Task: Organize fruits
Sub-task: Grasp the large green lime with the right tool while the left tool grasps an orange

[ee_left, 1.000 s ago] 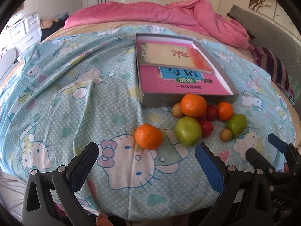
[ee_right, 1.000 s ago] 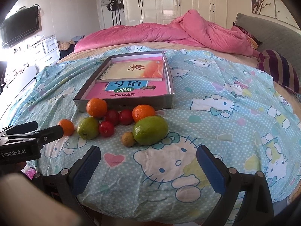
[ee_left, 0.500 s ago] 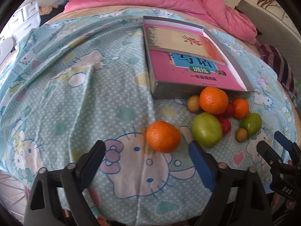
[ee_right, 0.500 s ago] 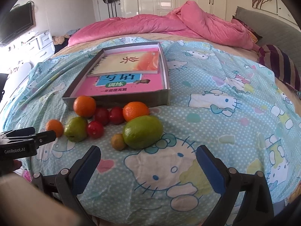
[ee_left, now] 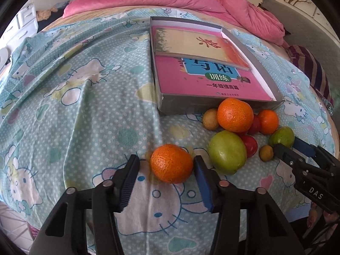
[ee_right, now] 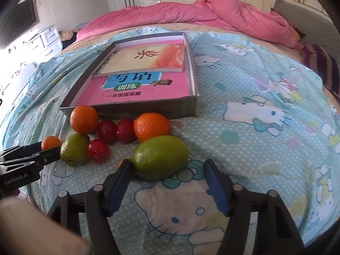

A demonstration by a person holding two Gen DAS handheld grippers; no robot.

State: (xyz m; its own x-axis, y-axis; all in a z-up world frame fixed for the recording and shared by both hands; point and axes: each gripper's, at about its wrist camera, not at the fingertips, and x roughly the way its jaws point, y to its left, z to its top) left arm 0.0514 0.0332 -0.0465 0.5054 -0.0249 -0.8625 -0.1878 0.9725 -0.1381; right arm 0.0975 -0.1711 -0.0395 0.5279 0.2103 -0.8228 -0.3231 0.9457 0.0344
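Note:
Fruits lie on the bed in front of a grey box [ee_left: 258, 67] holding books. My left gripper [ee_left: 166, 162] is open, its jaws on either side of a lone orange [ee_left: 171, 163]; the right pad touches it, the left pad stands apart. Beside it are a green fruit [ee_left: 227, 155], a bigger orange [ee_left: 234, 114], red fruits and small brown ones. My right gripper [ee_right: 167, 167] is open, its jaws either side of a large green mango-like fruit [ee_right: 160, 156]. The left gripper's orange shows small in the right wrist view [ee_right: 50, 142].
The box [ee_right: 131, 108] stands just behind the fruit pile. A pink duvet [ee_right: 191, 12] is heaped at the far side. A striped cushion [ee_left: 312, 70] lies at the right. The bed's front edge is right below both grippers.
Both grippers have moved forward and down. The left now straddles the lone orange with narrower jaws; the right has closed in on the big green fruit.

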